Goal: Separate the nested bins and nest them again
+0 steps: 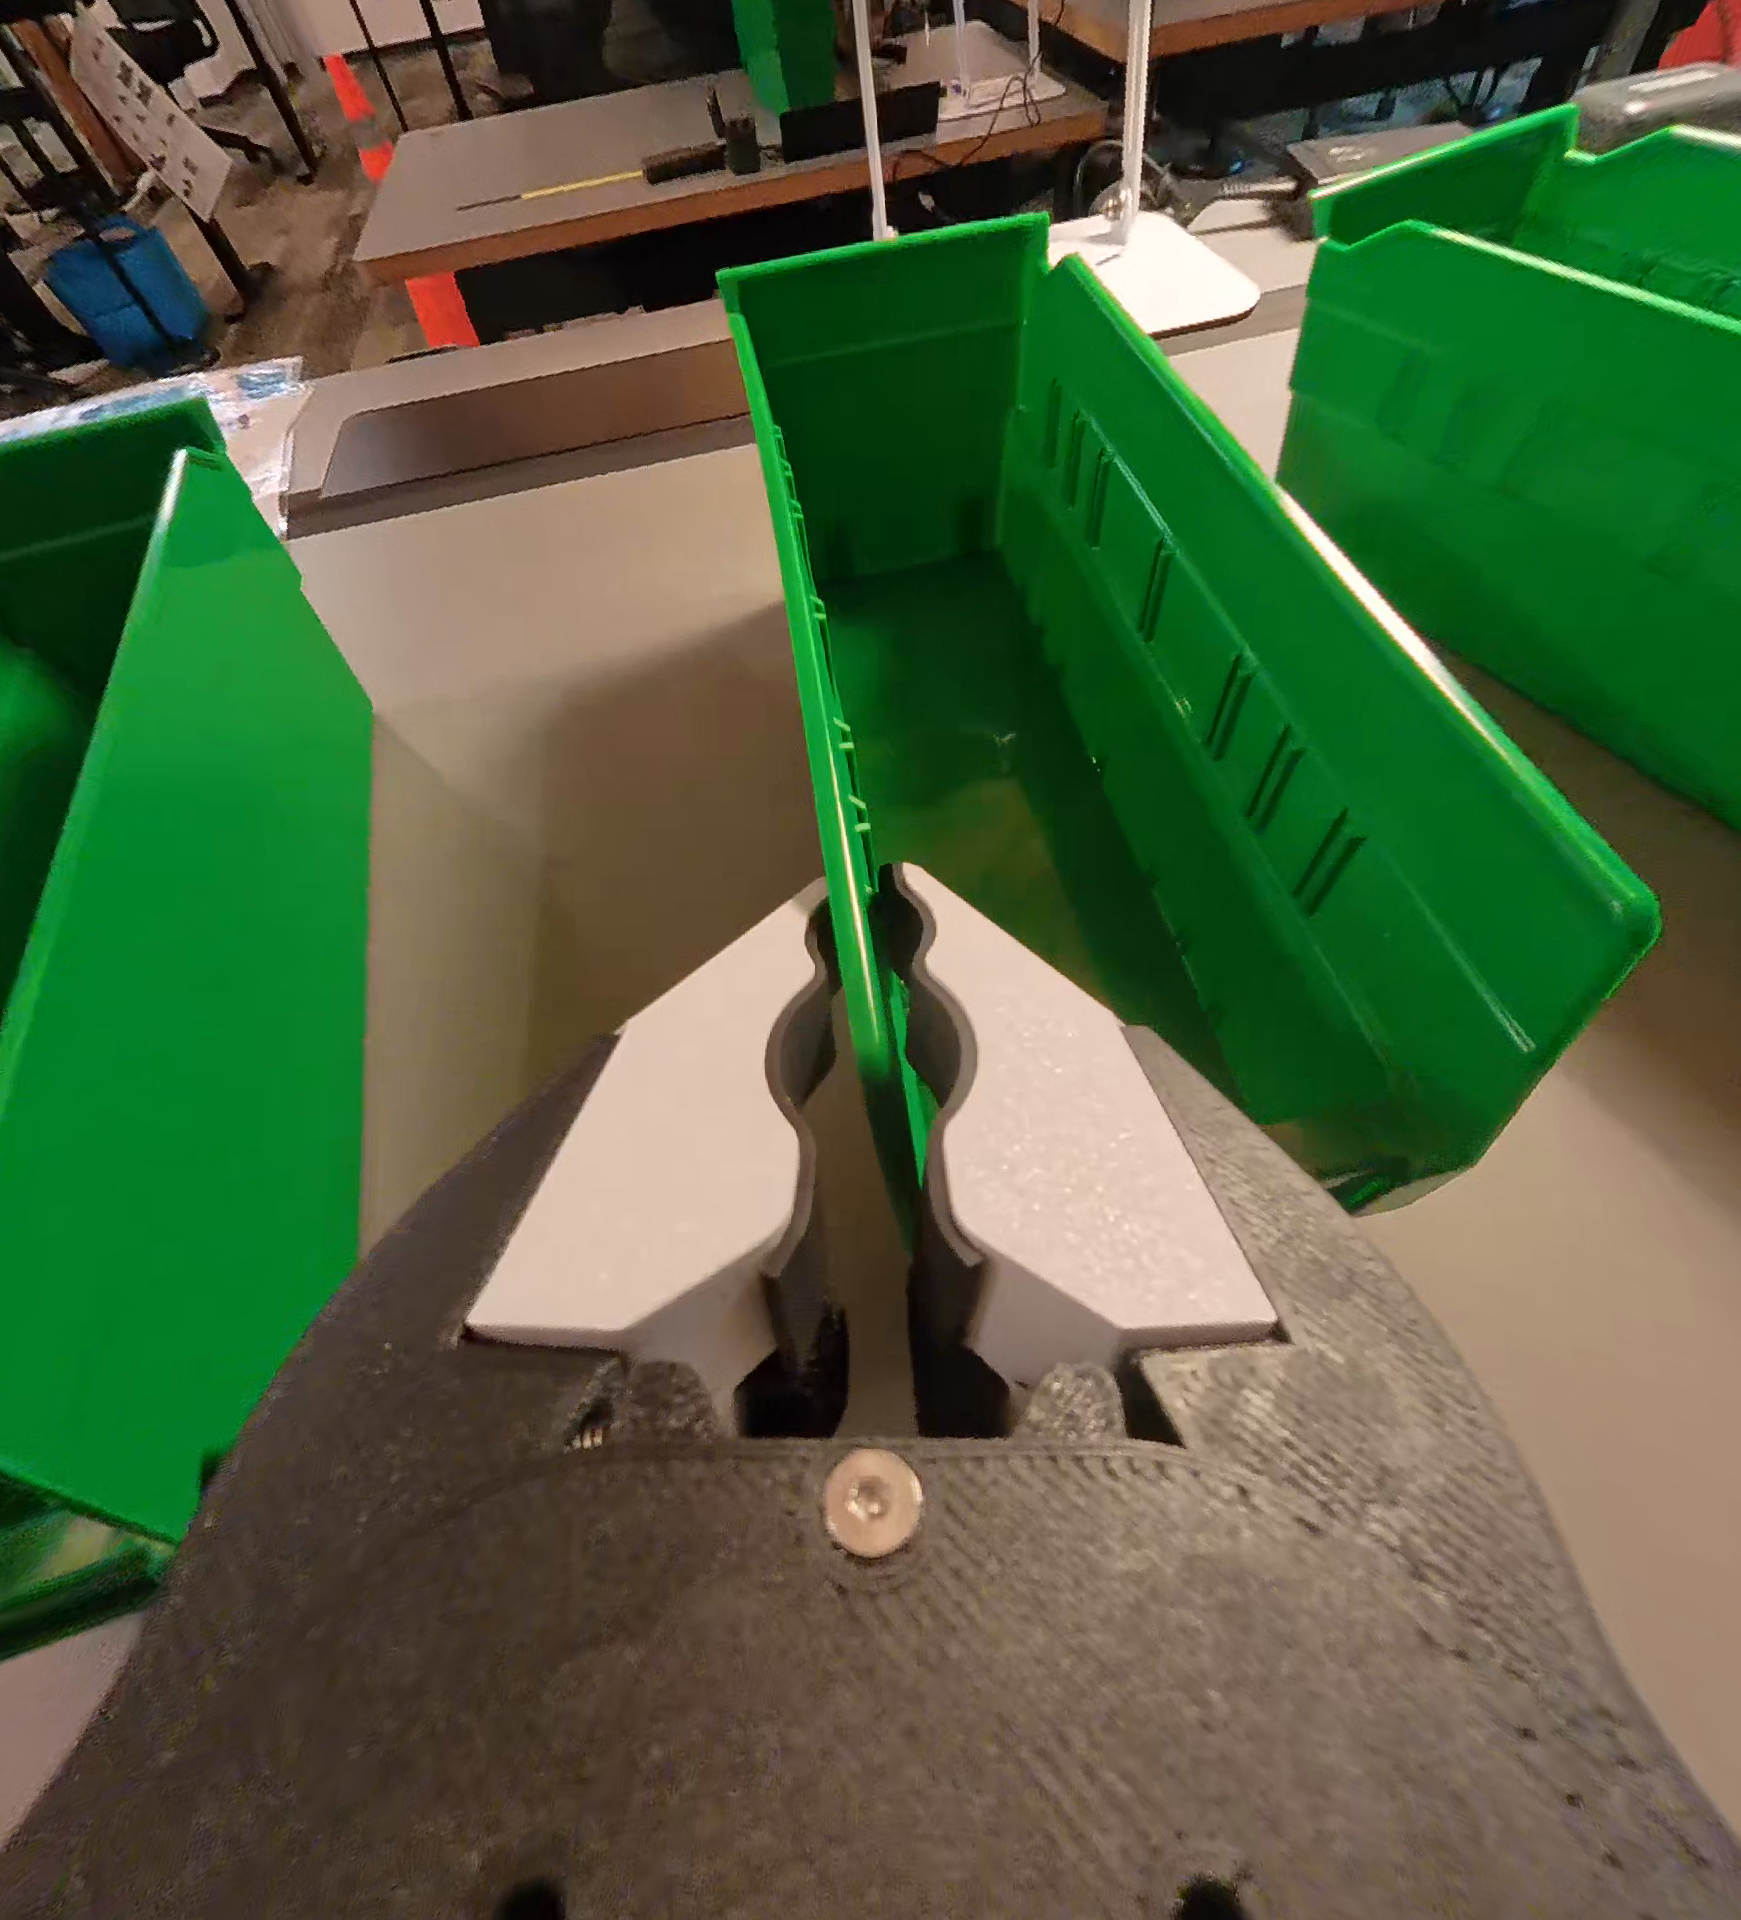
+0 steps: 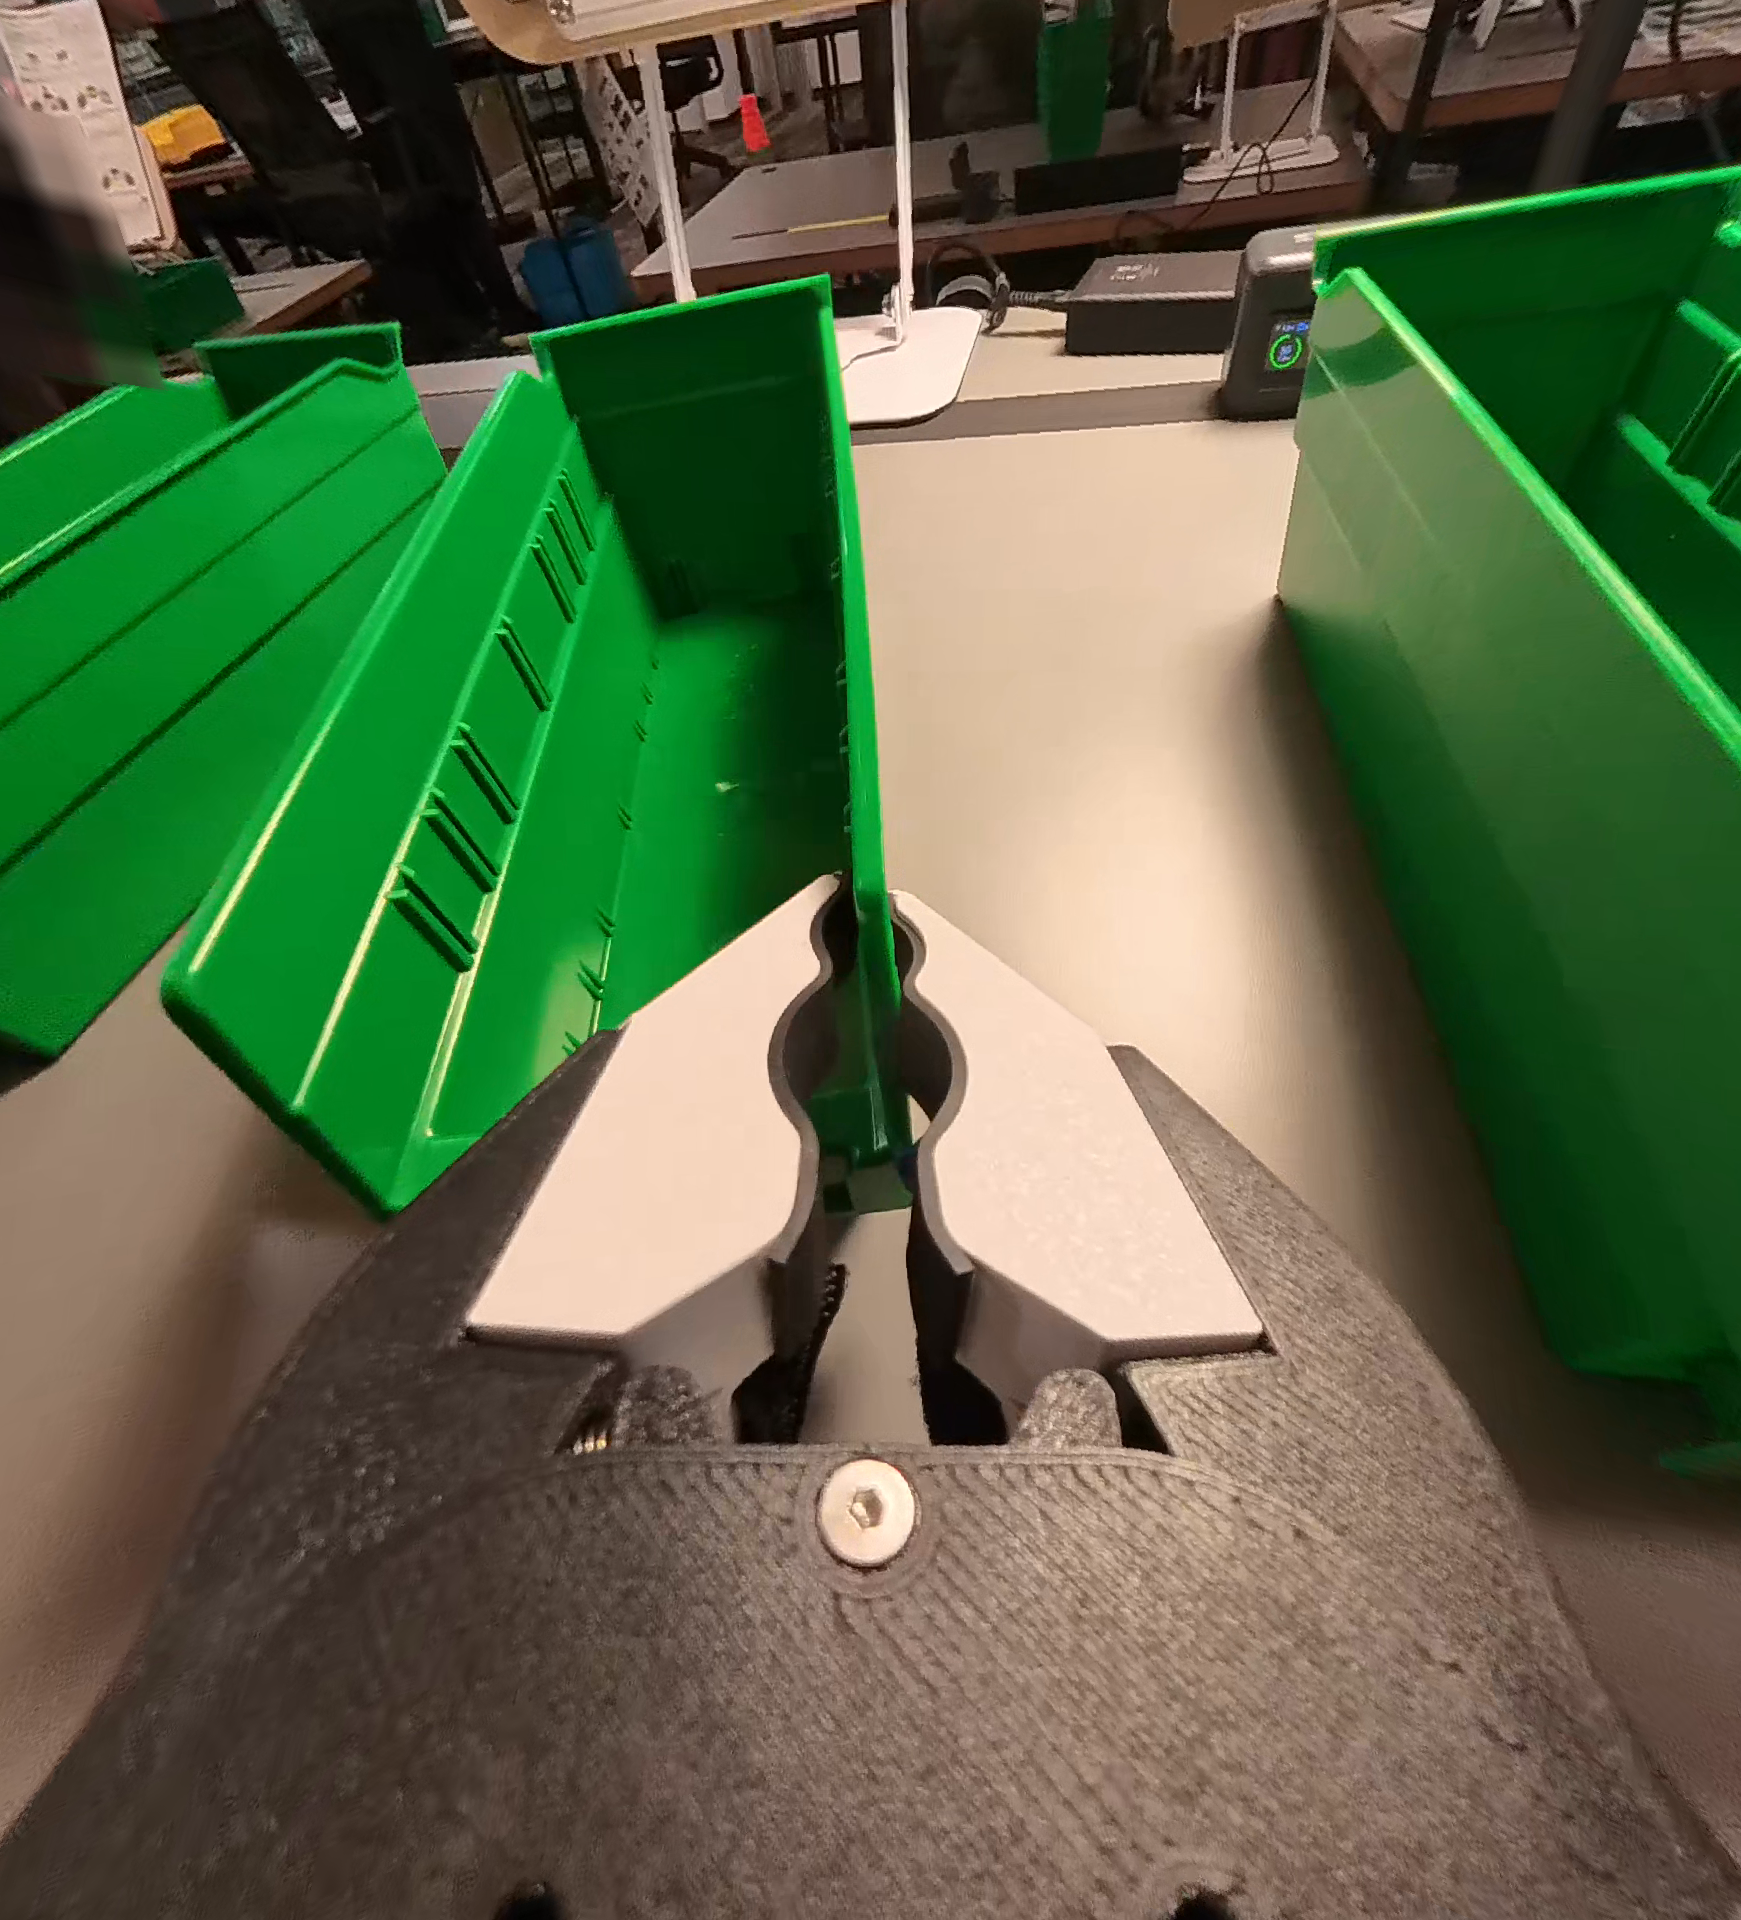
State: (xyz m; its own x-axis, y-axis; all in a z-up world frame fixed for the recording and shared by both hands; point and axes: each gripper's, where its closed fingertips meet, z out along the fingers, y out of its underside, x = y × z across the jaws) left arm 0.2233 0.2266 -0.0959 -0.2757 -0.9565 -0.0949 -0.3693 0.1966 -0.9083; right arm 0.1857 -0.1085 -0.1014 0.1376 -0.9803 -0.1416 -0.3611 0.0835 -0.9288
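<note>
A long green bin (image 1: 949, 665) lies open-topped on the pale table, and both of my grippers hold it by its near end. My left gripper (image 1: 861, 894) is shut on the bin's left wall (image 1: 824, 675), with the thin rim pinched between the grey fingertips. My right gripper (image 2: 871, 894) is shut on the right wall (image 2: 858, 675) of the same bin (image 2: 720, 727), close to its front corner. Neither view shows the other gripper. The bin has nothing in it.
More green bins flank it: one at the left (image 1: 139, 883) and a nested pair at the right (image 1: 1572, 499); in the right wrist view they are at the left (image 2: 118, 644) and right (image 2: 1531, 831). A white lamp base (image 2: 907, 364) and a black power unit (image 2: 1271, 322) stand behind. The gap from one gripper's tips to the other's is roughly 35 cm. The black power unit (image 2: 1271, 322) is about 40 cm from my right fingertips.
</note>
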